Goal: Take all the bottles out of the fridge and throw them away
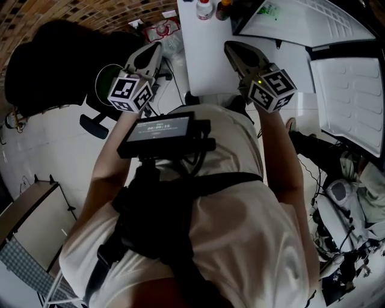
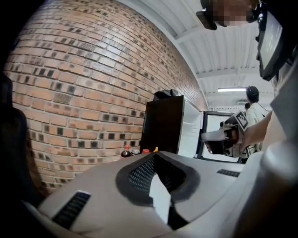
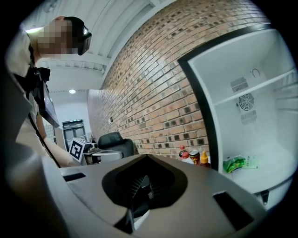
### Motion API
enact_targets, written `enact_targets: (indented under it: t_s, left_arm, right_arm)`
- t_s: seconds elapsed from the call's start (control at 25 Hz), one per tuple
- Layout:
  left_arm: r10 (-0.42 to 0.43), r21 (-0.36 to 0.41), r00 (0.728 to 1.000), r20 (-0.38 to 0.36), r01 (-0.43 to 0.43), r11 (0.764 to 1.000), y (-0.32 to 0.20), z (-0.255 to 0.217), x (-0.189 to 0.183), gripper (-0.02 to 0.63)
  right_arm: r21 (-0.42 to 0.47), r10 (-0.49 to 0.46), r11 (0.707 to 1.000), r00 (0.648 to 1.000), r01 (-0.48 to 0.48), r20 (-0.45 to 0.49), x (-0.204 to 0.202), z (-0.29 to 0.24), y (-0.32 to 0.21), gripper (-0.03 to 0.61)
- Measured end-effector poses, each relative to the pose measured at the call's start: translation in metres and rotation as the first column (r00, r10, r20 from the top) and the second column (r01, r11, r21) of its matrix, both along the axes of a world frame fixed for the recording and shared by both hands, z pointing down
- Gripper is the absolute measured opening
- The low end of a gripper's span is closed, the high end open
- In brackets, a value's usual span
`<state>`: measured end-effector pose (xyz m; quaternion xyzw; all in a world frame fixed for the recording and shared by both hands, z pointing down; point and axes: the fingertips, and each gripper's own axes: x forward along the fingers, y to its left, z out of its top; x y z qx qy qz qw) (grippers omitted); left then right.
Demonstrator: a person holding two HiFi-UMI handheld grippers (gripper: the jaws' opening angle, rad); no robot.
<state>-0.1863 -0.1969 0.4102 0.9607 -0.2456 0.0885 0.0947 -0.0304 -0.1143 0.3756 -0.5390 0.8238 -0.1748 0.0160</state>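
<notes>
Several bottles and a can stand in a row against the brick wall, just left of the open fridge. In the head view the bottles sit at the far end of a white surface. The left gripper view shows the same bottles small and far off. My left gripper and right gripper are both held up in front of my chest, shut and holding nothing. Both jaw pairs, left and right, meet at the tips, well short of the bottles.
The fridge door hangs open at the right. A green packet lies on a fridge shelf. A black office chair stands at the left by the brick wall. Cables and clutter cover the floor at the lower right.
</notes>
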Motion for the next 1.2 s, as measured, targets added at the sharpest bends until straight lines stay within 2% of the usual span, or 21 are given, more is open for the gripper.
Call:
enact_targets:
  t_s: [0.28, 0.68, 1.2]
  left_arm:
    - [0.051, -0.006, 0.999, -0.018, -0.051, 0.999, 0.033, -0.009, 0.059, 0.000]
    - [0.129, -0.009, 0.990, -0.052, -0.129, 0.992, 0.080, -0.028, 0.165, 0.000]
    - [0.219, 0.005, 0.973, -0.073, -0.219, 0.976, 0.122, -0.040, 0.266, 0.000]
  right_arm:
    - [0.018, 0.012, 1.000, 1.000, -0.012, 0.006, 0.046, -0.001, 0.021, 0.005]
    - [0.047, 0.073, 0.996, 0.997, -0.073, 0.014, 0.143, -0.008, 0.058, 0.005]
    - [0.091, 0.103, 0.991, 0.995, -0.101, -0.015, 0.218, -0.011, 0.093, 0.005]
